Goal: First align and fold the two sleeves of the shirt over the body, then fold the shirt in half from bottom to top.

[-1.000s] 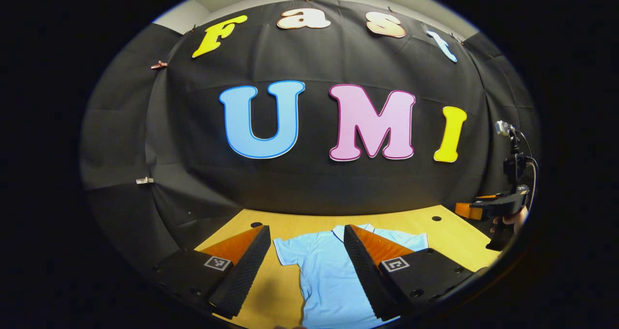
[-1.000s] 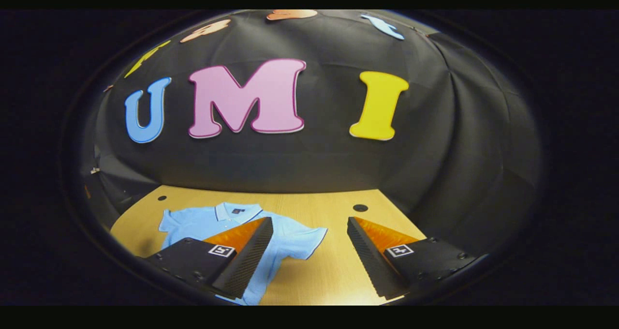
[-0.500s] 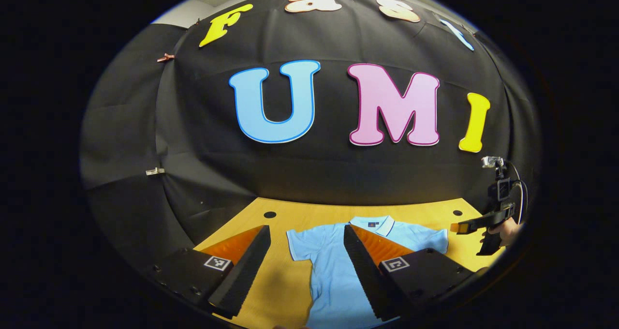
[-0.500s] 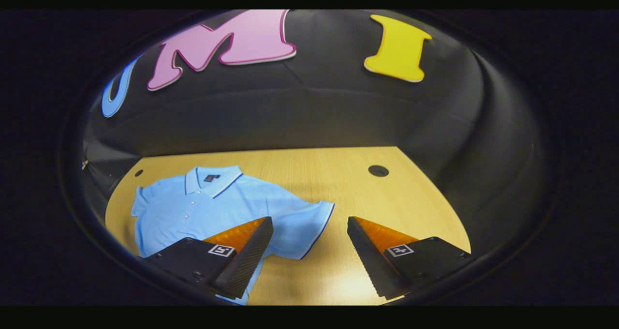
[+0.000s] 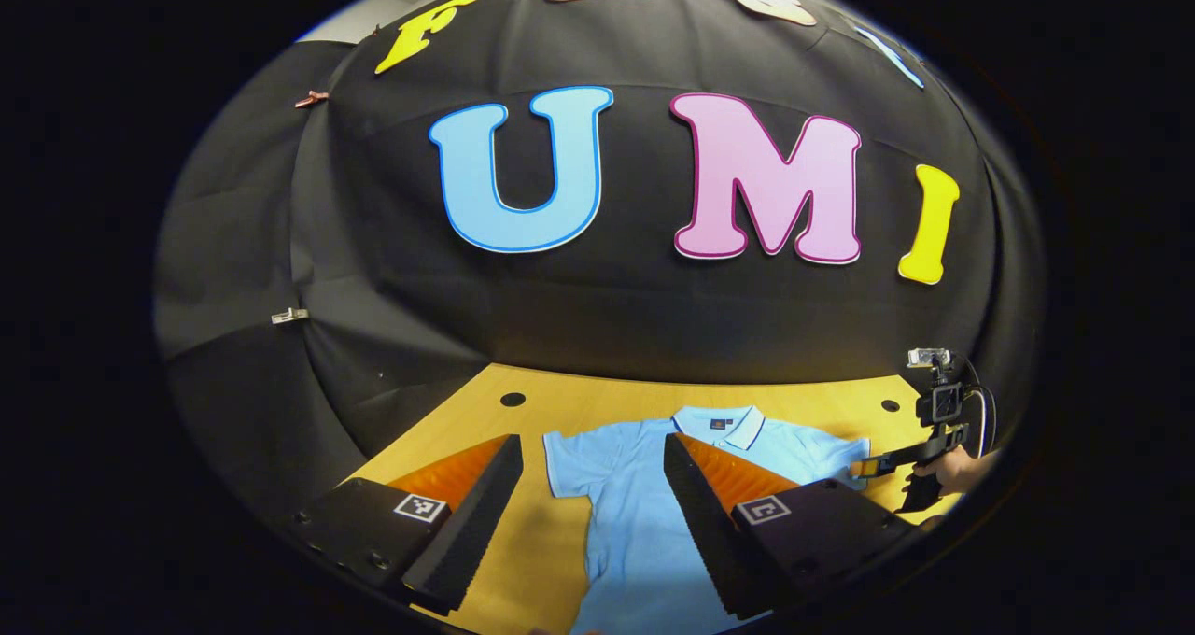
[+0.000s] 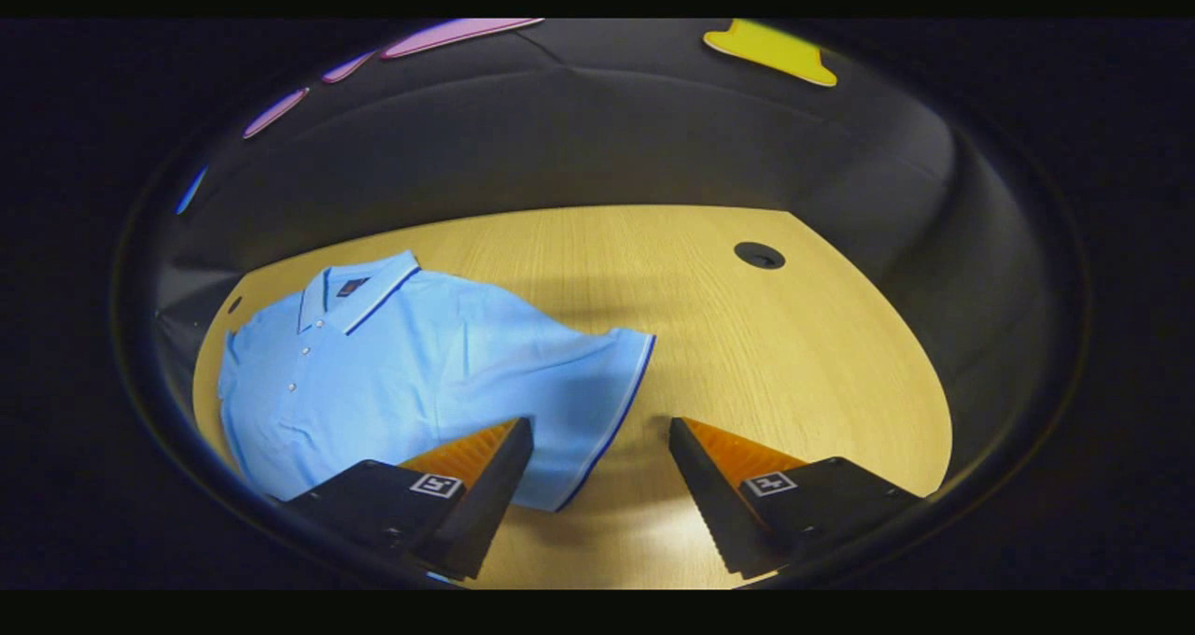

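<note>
**Both tools poised, no fold made yet**

Black cloth walls close in a pale wooden worktop [image 6: 766,355] with round holes in it. On it a light blue polo shirt [image 6: 401,364] lies flat, face up, collar toward the back wall, buttons showing down the placket. Both short sleeves are spread out to the sides; neither has been turned over the body, and the hem is not lifted, so as far as can be judged every step of the task is still to do.

From the right gripper view, the right tool [image 6: 597,486] hangs above the worktop with its jaws wide and nothing between them; the edge of the near sleeve [image 6: 597,402] with its dark trim lies just ahead of the gap. From the left gripper view, the left tool [image 5: 588,514] is also wide and empty, above the other sleeve [image 5: 569,458] and the shirt's body. Farther off in that view, the right tool shows beside the far sleeve, held in a hand [image 5: 948,472].

Likely first move: pinch each sleeve's edge and carry it inward. The bottom-to-top fold comes after.
</note>
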Available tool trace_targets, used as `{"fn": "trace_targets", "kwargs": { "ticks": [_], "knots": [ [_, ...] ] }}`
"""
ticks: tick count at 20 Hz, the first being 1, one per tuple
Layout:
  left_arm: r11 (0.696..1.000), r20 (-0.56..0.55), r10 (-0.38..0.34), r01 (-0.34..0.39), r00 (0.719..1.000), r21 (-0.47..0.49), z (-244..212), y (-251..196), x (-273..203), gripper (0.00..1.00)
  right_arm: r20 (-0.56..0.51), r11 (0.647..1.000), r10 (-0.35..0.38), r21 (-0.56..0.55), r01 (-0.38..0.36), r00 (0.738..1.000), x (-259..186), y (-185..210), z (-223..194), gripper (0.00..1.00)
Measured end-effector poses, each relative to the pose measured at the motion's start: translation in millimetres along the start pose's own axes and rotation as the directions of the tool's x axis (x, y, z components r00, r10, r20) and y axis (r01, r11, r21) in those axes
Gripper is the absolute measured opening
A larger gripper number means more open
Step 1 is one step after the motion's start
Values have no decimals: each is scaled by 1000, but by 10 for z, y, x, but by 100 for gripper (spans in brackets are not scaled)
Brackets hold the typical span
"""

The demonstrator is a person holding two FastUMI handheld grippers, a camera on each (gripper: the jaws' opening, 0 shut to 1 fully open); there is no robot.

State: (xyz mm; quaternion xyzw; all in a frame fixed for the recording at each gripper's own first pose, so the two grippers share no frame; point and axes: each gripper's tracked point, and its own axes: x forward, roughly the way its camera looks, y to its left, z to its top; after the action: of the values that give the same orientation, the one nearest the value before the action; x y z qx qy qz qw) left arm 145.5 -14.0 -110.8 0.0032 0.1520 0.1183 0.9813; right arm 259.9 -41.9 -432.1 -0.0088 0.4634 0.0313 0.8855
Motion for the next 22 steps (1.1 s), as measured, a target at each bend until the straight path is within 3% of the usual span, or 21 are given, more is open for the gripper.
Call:
{"fn": "trace_targets", "kwargs": {
  "ticks": [4, 5, 6, 7, 10, 11, 13, 14, 15, 19, 22],
  "knots": [
    [1000, -11, -13, 13, 1000, -3, -24, -30, 58, 97, -4, 1000, 2, 21, -2, 1000, 34, 61, 34, 74],
    [1000, -12, -11, 11, 1000, -4, -27, -17, 64, 97, -10, 1000, 4, 23, -4, 1000, 48, 93, 15, 41],
    [1000, -14, -10, 10, 1000, -7, -31, -4, 75, 97, -4, 1000, 14, 19, -14, 1000, 56, 118, 32, 34],
    [1000, -15, -9, 9, 1000, -9, -31, 10, 89, 97, -10, 1000, 14, 17, -14, 1000, 46, 135, 8, 33],
    [1000, -21, 3, -3, 1000, -18, -64, 92, 81, 97, -5, 1000, 18, 10, -18, 1000, 50, 172, 42, 2],
    [1000, -23, 7, -8, 1000, -21, -70, 116, 74, 97, -9, 1000, 20, 12, -20, 1000, 62, 188, 25, 7],
    [1000, -24, 14, -14, 1000, -25, -82, 157, 59, 97, -19, 999, 18, 33, -17, 1000, 54, 184, 32, 2],
    [1000, -25, 17, -17, 1000, -25, -100, 185, 45, 97, -19, 1000, 11, 28, -10, 1000, 41, 174, 45, 13],
    [999, -25, 23, -23, 999, -24, -105, 211, 29, 97, -14, 1000, 0, 10, 0, 1000, 16, 157, 57, 7],
    [999, -25, 40, -41, 999, -36, -139, 327, -30, 97, 40, 994, -4, -105, 8, 999, -153, 303, 300, 7],
    [998, -33, 48, -50, 998, -49, -209, 385, -82, 97, 90, 982, 35, -190, -17, 995, -265, 624, 539, 10]
  ]
}}
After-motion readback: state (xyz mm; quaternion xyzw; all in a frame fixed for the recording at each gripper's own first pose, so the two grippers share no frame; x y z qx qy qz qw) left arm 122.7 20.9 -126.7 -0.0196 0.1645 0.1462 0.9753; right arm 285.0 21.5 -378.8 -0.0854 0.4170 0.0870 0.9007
